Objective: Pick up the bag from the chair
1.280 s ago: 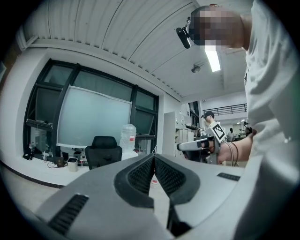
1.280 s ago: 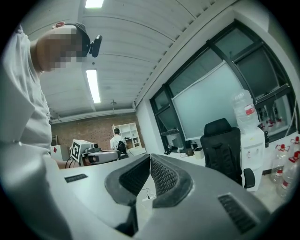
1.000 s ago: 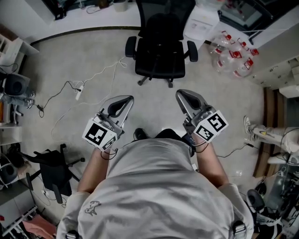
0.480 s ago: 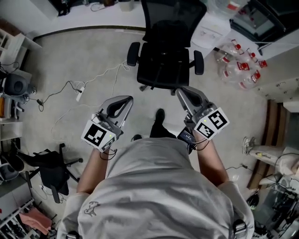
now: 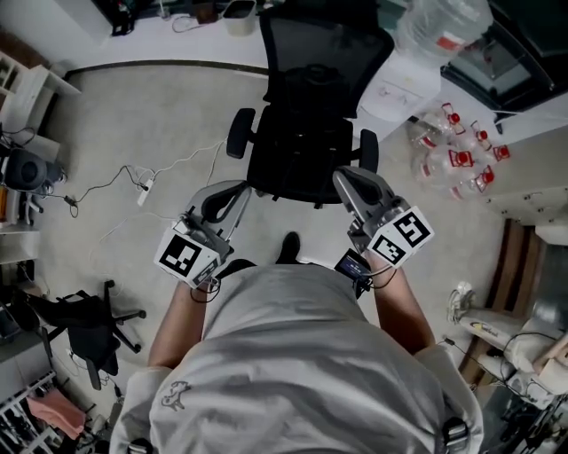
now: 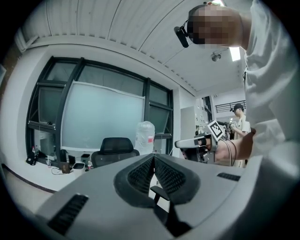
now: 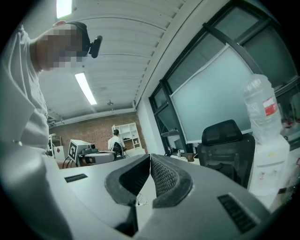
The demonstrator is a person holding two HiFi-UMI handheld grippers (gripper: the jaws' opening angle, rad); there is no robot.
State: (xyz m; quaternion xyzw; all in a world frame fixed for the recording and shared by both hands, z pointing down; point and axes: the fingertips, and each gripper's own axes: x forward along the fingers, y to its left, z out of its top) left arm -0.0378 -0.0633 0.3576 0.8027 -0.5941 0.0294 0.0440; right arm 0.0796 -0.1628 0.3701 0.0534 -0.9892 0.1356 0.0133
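A black office chair (image 5: 306,115) stands just ahead of me, also visible in the left gripper view (image 6: 115,149) and the right gripper view (image 7: 227,143). A dark bag (image 7: 221,171) lies on its seat, black on black and hard to pick out from above. My left gripper (image 5: 241,190) is held at the seat's front left corner, jaws shut with nothing between them. My right gripper (image 5: 343,179) hangs at the front right, under the armrest (image 5: 368,151), also shut and empty. Neither touches the chair.
A water dispenser with a large bottle (image 5: 439,27) stands to the right of the chair. Several plastic bottles (image 5: 457,146) lie on the floor beyond it. Cables and a power strip (image 5: 142,182) run across the floor at left. Another black chair (image 5: 84,324) sits at lower left.
I have walked toward the chair: it has come from well ahead to right in front of both grippers. Both grippers stay shut in the same pose.
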